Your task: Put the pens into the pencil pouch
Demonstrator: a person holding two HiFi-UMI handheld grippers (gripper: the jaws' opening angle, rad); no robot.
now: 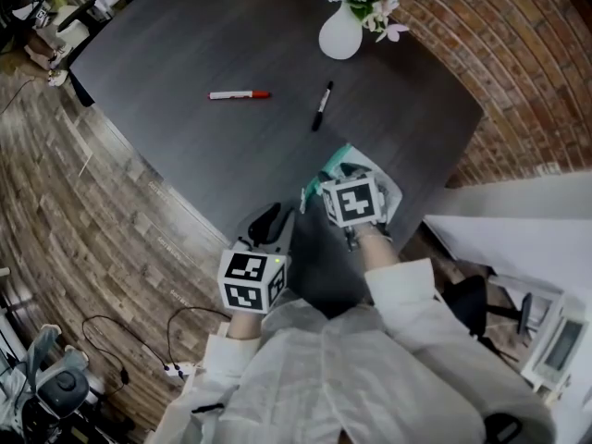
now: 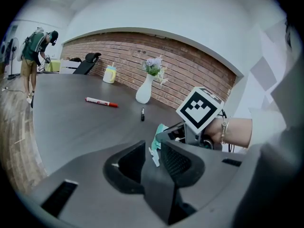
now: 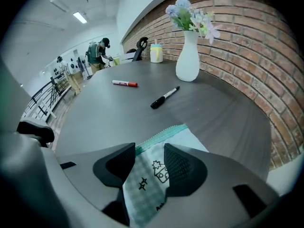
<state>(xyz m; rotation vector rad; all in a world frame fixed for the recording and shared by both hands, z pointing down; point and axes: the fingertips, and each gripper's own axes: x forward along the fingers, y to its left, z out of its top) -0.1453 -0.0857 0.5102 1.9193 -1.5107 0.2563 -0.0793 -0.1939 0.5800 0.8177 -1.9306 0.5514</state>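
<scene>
Honestly, nothing's in yet: red pen (image 1: pixel 239 94) and black pen (image 1: pixel 321 105) lie on the table (image 1: pixel 176 54) at 10 and 11 o'clock from the pouch (image 3: pixel 190 137), right gripper (image 3: pixel 149 153) spread wide over it, left gripper (image 2: pixel 153 148) with jaws apart just beside.

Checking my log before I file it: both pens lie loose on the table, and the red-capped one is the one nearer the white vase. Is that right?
Not quite. Both do lie loose on the table, but the black pen is the one nearer the white vase. The red-capped pen lies farther from it. The head view shows this.
</scene>
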